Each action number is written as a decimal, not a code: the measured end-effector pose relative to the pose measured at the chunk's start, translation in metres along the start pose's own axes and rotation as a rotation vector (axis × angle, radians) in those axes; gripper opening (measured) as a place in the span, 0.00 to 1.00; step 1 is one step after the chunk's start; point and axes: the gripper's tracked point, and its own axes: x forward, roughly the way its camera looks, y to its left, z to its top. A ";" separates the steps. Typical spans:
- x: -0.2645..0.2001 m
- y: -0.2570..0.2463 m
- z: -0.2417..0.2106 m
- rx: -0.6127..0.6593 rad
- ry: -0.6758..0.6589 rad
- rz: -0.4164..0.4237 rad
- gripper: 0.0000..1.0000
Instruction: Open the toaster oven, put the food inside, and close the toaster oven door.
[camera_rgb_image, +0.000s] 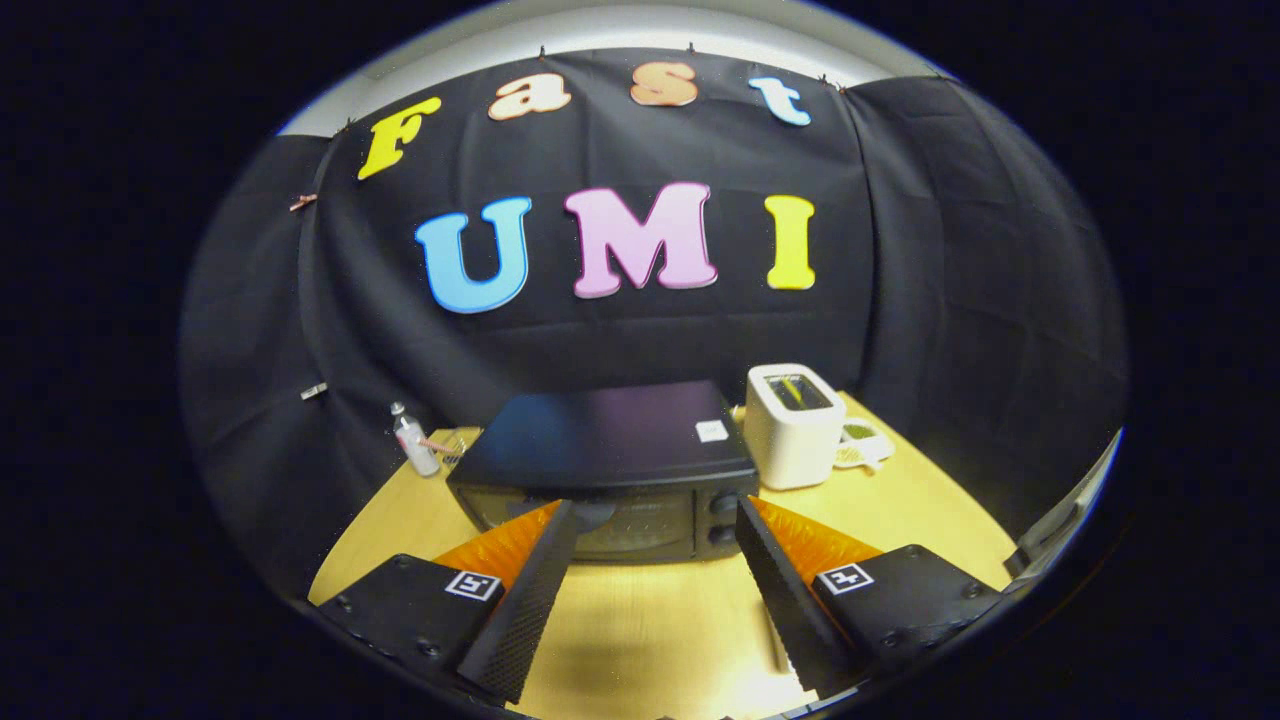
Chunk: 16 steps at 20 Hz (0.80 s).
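The black toaster oven (610, 455) sits on the wooden table (650, 630) just ahead of the gripper (655, 515), door closed and facing the fingers, its long side running across them. The jaws stand wide apart, holding nothing. A boxy white toaster (793, 425) stands just beside the oven's right end; a small clear bottle (413, 440) is near its left. The oven's top is smooth and flat.

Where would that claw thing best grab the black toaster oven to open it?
Probably the top edge of the door on the toaster oven, from the front and a little above. Its door faces the open gripper, just ahead of the fingers; I can't make out a handle.
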 end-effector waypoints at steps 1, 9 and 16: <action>-0.004 -0.010 0.017 -0.007 -0.040 -0.004 0.98; -0.030 -0.079 0.087 -0.072 -0.209 0.007 0.98; -0.011 -0.122 0.078 -0.001 -0.169 0.018 0.98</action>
